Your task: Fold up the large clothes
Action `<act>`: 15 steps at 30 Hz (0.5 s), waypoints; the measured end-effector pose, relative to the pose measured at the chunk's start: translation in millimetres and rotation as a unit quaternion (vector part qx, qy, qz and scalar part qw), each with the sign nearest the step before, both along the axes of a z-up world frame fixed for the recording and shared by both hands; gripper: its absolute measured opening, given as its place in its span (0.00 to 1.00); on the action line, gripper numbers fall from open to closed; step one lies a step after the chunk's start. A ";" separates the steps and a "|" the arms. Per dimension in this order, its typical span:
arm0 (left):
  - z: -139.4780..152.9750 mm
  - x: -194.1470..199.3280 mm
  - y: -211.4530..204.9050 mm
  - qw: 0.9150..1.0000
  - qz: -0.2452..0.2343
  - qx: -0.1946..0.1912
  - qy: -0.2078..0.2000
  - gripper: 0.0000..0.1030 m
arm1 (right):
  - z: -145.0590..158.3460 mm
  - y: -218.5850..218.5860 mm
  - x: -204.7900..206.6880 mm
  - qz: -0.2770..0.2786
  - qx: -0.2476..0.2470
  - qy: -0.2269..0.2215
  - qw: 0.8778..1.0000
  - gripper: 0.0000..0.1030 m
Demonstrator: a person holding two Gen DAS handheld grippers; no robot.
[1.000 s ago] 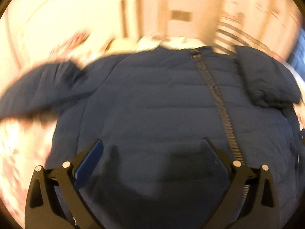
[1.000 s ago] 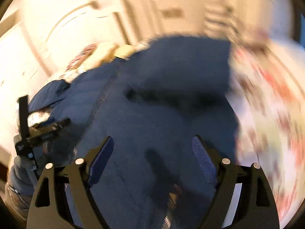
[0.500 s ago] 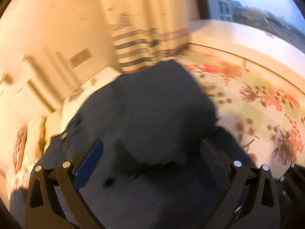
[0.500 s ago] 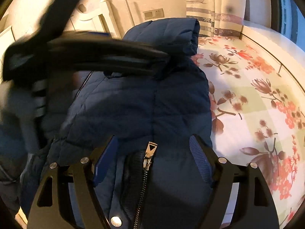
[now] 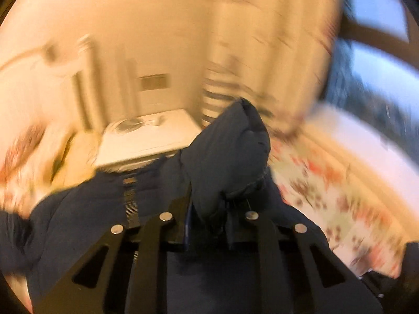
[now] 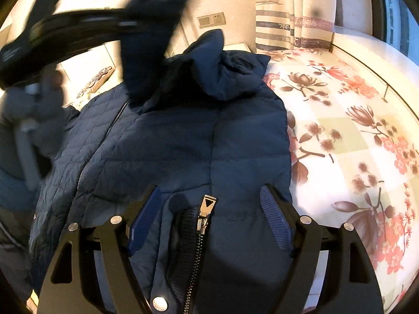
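Note:
A navy puffer jacket [image 6: 199,141] lies on a floral bedsheet [image 6: 353,136], zipper side up, its zipper pull [image 6: 205,209] between my right fingers. My right gripper [image 6: 209,214] is open just above the jacket's lower front, holding nothing. My left gripper [image 5: 207,209] is shut on the jacket's sleeve [image 5: 230,157] and holds it lifted. In the right wrist view the left gripper [image 6: 86,31] shows blurred at upper left with the sleeve [image 6: 146,44] hanging from it over the jacket.
A white nightstand [image 5: 149,138] stands behind the bed by the wall. Striped curtains [image 6: 282,18] and a window ledge [image 6: 366,44] run along the bed's far right side. A patterned pillow [image 6: 94,81] lies at the head of the bed.
My left gripper has closed on the sleeve and lifted it up over the jacket. My right gripper has stayed open over the zipper, nearly still.

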State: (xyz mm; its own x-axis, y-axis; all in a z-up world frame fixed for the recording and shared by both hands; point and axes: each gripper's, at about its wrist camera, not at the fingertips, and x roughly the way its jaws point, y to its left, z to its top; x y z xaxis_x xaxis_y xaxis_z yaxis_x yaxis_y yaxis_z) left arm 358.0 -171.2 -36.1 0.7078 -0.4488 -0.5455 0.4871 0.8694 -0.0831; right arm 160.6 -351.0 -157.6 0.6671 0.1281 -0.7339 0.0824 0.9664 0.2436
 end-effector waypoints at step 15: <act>-88.8 19.8 206.7 0.969 0.108 -0.156 0.156 0.18 | 0.3 0.8 8.2 0.006 -0.015 0.015 1.000 0.77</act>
